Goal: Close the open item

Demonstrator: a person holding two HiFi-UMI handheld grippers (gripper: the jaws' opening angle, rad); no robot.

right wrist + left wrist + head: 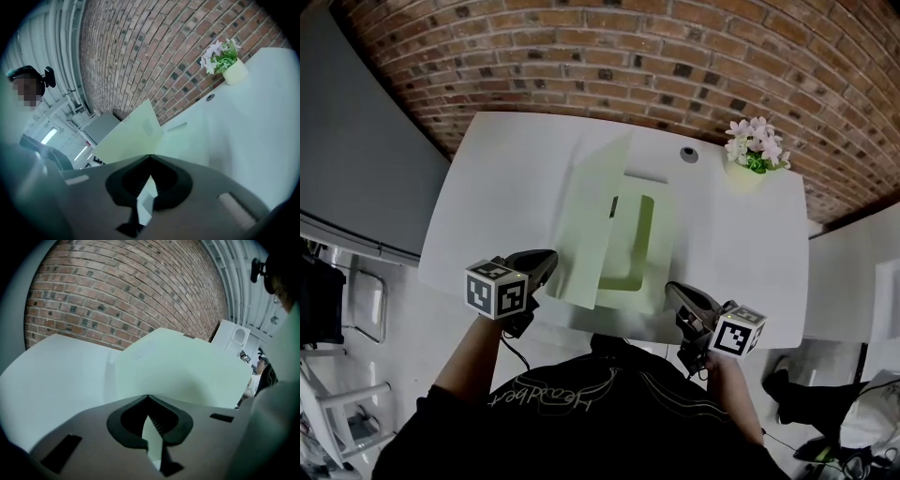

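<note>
Pushing the raised cover (591,225) of the green folder (656,253) over, probably | my left gripper (549,257): jaws together, empty, blunt against its edge | right gripper (671,290): likewise, parked clear.

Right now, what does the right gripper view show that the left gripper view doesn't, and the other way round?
Only the right gripper view shows the small pale pot of pink and white flowers and the round grey hole in the white table. Only the left gripper view shows that table's bare left-hand stretch. Both show the red brick wall and the raised pale green folder cover. The left gripper and right gripper each have their jaws tip to tip.
</note>
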